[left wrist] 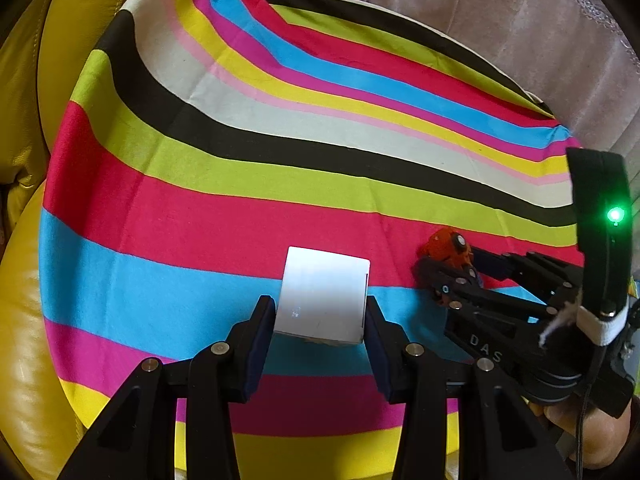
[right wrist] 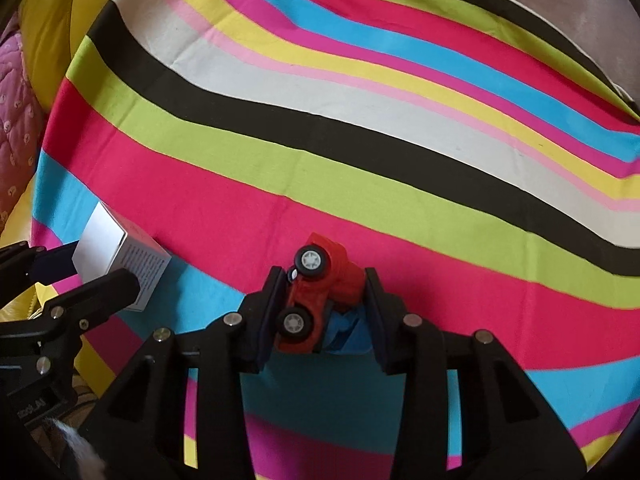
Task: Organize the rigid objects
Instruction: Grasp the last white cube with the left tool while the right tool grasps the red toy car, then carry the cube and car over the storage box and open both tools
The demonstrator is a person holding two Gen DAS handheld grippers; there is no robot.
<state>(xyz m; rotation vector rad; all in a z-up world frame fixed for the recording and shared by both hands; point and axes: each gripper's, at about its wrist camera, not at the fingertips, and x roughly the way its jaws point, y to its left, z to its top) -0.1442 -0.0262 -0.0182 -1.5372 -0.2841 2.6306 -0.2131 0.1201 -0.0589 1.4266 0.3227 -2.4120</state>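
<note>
My left gripper point(left wrist: 320, 312) is shut on a small white box point(left wrist: 324, 300), held over the striped cloth point(left wrist: 240, 152). The box also shows in the right wrist view point(right wrist: 116, 256), at the far left between the left gripper's fingers point(right wrist: 108, 284). My right gripper point(right wrist: 325, 296) is shut on a red toy car point(right wrist: 316, 292), which is tipped on its side with two wheels facing the camera. In the left wrist view the right gripper point(left wrist: 452, 264) sits to the right of the box with the red toy car point(left wrist: 448, 248) at its tips.
A striped cloth point(right wrist: 360, 120) in many colours covers the surface. Yellow leather cushions point(left wrist: 32, 160) surround it on the left. A beige fabric point(left wrist: 480, 20) lies behind it. A pink quilted item point(right wrist: 16, 120) is at the left edge.
</note>
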